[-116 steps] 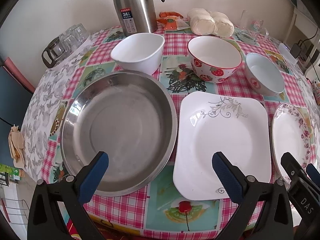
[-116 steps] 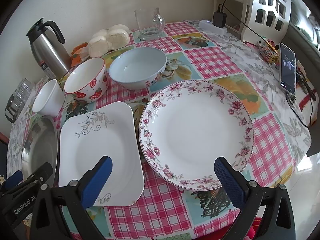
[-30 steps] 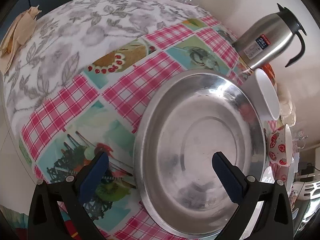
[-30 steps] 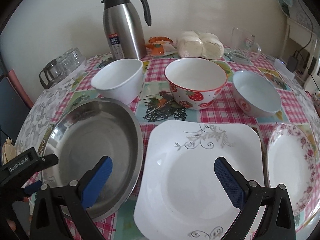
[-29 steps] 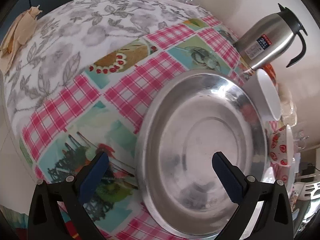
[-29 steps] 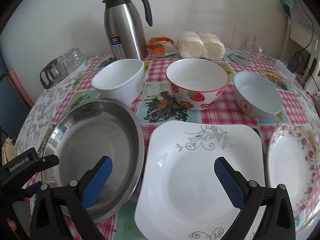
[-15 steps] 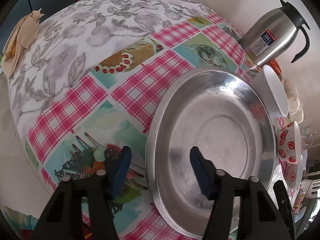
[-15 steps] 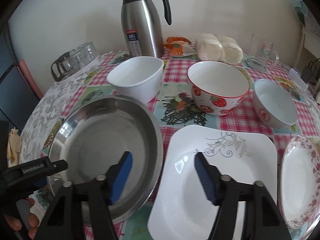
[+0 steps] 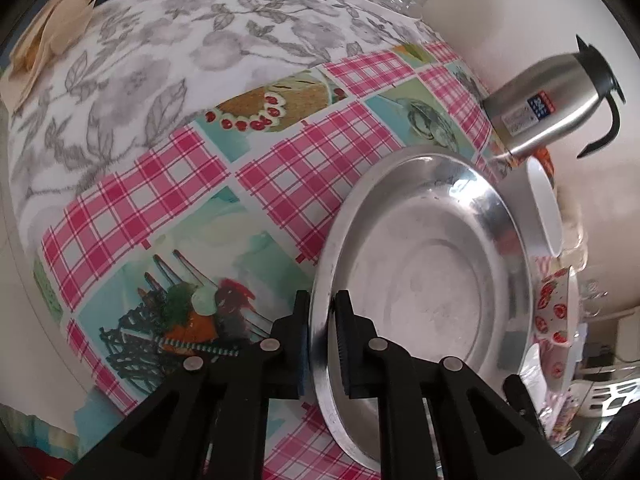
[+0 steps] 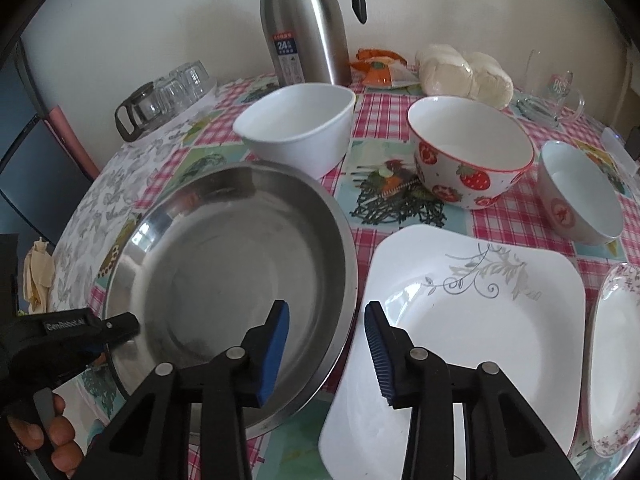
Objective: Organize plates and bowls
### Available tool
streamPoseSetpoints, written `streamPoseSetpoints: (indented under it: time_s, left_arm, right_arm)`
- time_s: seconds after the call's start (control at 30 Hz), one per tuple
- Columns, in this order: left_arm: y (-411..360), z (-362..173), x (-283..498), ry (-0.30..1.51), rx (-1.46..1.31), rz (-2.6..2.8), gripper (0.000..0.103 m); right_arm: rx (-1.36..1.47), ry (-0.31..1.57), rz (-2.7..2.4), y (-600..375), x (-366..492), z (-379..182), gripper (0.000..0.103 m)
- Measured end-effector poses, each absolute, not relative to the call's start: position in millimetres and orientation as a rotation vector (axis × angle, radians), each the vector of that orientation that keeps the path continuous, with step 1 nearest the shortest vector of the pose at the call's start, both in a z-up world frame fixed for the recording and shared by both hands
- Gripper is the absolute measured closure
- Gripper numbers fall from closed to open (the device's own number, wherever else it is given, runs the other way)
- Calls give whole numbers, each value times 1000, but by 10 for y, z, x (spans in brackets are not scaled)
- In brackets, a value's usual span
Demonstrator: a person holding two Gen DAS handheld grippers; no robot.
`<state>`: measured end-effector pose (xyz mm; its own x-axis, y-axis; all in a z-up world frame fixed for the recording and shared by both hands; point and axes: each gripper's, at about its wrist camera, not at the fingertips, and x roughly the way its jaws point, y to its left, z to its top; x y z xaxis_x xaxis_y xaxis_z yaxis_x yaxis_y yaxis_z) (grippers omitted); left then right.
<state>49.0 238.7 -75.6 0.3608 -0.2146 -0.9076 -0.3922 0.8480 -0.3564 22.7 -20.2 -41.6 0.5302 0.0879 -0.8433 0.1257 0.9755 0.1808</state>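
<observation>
Tablecloth (image 9: 280, 168), steel plate (image 9: 432, 280) rim between left tongs (image 9: 322, 320)

We note the left gripper (image 9: 320, 328) has closed onto the steel plate (image 9: 420, 280) rim; the right gripper (image 10: 326, 344) has narrowed, straddling its opposite rim.

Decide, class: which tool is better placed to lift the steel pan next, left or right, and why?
Left. The left tool already pinches the steel pan rim between its fingers. The right tool straddles the pan's other edge beside the square white plate, jaws apart, gripping nothing.
</observation>
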Motion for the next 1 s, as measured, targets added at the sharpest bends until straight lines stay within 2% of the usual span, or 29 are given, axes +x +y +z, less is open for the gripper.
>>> streamPoseSetpoints:
  time_s: [0.57,0.7,1.0]
  left_arm:
    - [2669,-732,399,1170,-641,180,91]
    - [2667,-736,389,1165,-638,179,90]
    - [2647,-733,409,1159,-615,179,90]
  right_arm:
    - [239,1009,18,-105,352,-457,61]
    - [248,1042,24,-81,425,-575,70]
    - [189,1077,43,23,512,-693,77]
